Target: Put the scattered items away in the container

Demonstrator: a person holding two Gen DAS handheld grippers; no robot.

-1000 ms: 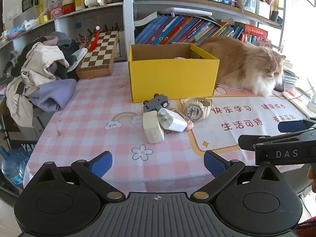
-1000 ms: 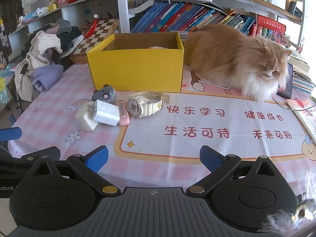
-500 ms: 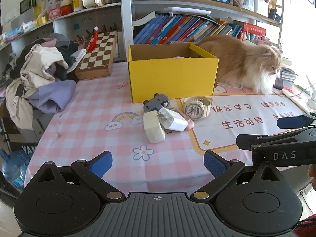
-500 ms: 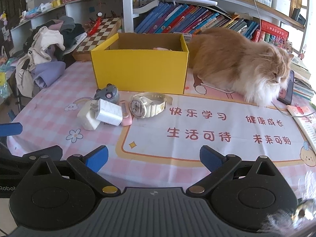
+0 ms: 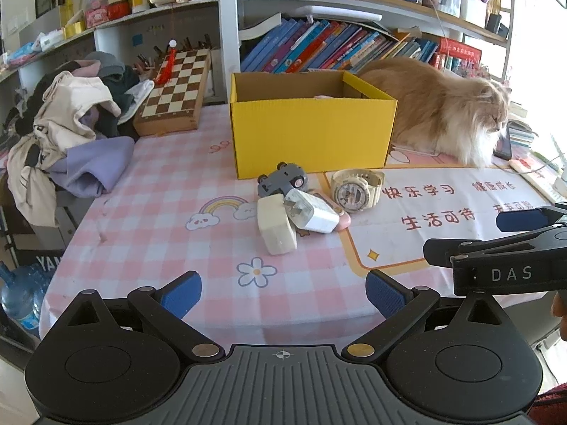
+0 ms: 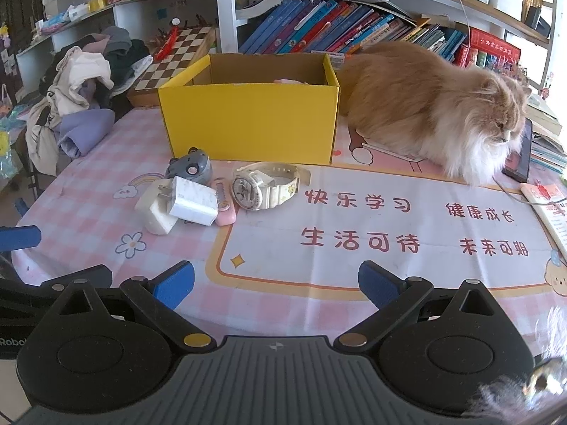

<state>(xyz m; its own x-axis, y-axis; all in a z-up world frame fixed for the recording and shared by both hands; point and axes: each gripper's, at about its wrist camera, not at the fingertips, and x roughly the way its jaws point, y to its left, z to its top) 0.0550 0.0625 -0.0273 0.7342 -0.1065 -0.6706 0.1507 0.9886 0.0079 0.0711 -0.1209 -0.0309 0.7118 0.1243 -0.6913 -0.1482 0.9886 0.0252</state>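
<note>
Covering table point(image 5: 149, 212), pink checked cloth point(image 6: 92, 212)

home study | bookshelf point(image 5: 336, 46) | cat point(image 6: 436, 106) | clothes pile point(image 5: 71, 124) | chessboard point(image 5: 177, 85)

Most of the pink item point(image 6: 224, 209) is covered by the white charger point(image 6: 193, 201). The contents of the yellow box point(image 5: 312, 134) are screened by its front wall; only a pale sliver is seen. The booklet point(image 6: 549, 209) is cut off by the right edge.
</note>
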